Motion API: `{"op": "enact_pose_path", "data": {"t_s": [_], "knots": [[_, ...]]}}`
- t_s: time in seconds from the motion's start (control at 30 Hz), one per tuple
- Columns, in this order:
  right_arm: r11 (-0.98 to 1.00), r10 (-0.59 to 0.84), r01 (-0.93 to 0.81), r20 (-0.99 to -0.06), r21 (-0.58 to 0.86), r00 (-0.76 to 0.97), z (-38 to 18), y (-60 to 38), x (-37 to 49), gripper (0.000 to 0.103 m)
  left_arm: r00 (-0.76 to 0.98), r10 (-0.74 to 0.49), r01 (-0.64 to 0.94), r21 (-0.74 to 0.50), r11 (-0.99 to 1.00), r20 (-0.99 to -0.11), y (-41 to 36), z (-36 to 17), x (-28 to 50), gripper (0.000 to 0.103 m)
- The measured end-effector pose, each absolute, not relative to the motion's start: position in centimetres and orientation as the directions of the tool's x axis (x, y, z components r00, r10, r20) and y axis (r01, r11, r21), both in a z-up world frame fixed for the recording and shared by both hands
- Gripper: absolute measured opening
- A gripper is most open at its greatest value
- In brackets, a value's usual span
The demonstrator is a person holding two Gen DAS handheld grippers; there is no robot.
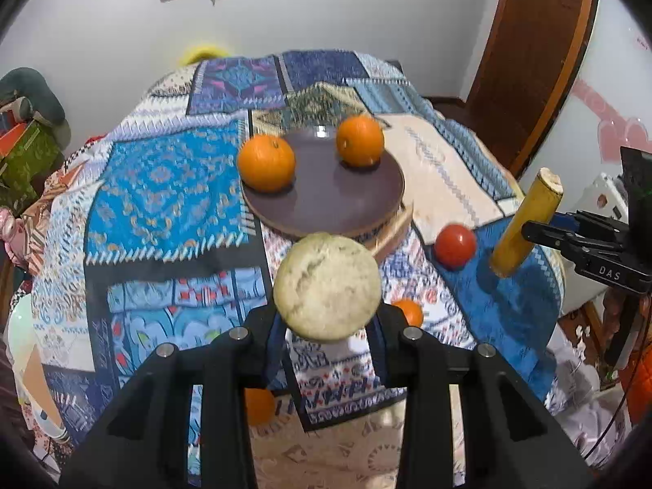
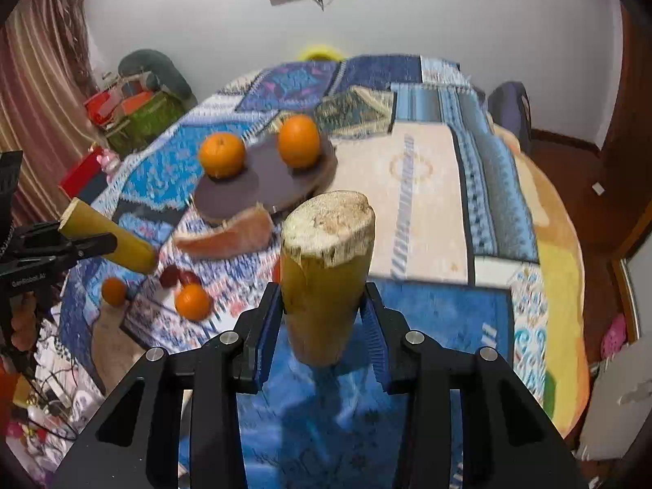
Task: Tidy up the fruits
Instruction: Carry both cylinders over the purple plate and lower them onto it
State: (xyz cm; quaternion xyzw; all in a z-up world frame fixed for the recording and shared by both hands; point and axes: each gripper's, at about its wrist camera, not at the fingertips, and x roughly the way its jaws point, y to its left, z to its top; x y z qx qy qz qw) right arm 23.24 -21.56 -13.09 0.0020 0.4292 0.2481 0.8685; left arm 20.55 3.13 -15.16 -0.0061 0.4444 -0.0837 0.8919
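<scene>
My left gripper [image 1: 328, 318] is shut on a yellow cut stalk piece [image 1: 327, 287], seen end-on above the tablecloth, just short of the dark round plate [image 1: 326, 203]. Two oranges [image 1: 266, 162] [image 1: 360, 141] sit on that plate. My right gripper [image 2: 324, 309] is shut on another yellow cut stalk piece [image 2: 326, 269], held upright above a blue patch of the cloth. In the left wrist view the right gripper [image 1: 542, 236] and its stalk piece [image 1: 525, 222] show at the right. In the right wrist view the left gripper [image 2: 93, 244] and its piece [image 2: 108, 234] show at the left.
A red tomato [image 1: 455, 244] lies right of the plate. Small oranges [image 2: 192, 301] [image 2: 113, 291] and red fruits [image 2: 177, 277] lie near the table's left front. A pale wedge [image 2: 224, 236] lies beside the plate. Clutter and boxes [image 2: 134, 114] stand beyond the table.
</scene>
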Motion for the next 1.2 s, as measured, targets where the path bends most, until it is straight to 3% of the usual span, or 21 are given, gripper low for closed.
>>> {"op": "enact_pose_path", "data": {"t_s": [0.57, 1.2], "knots": [[0.841, 0.49, -0.511, -0.649, 0.177, 0.582, -8.3, -17.2, 26.8, 0.036, 0.653, -0.164, 0.139, -0.095, 0.986, -0.739, 3.8, -13.0, 25.9, 0.035], [0.799, 0.496, -0.582, -0.715, 0.153, 0.493, -12.8, -10.9, 32.5, 0.036, 0.601, -0.189, 0.168, -0.108, 0.98, -0.776, 3.3, -17.3, 32.7, 0.035]]}}
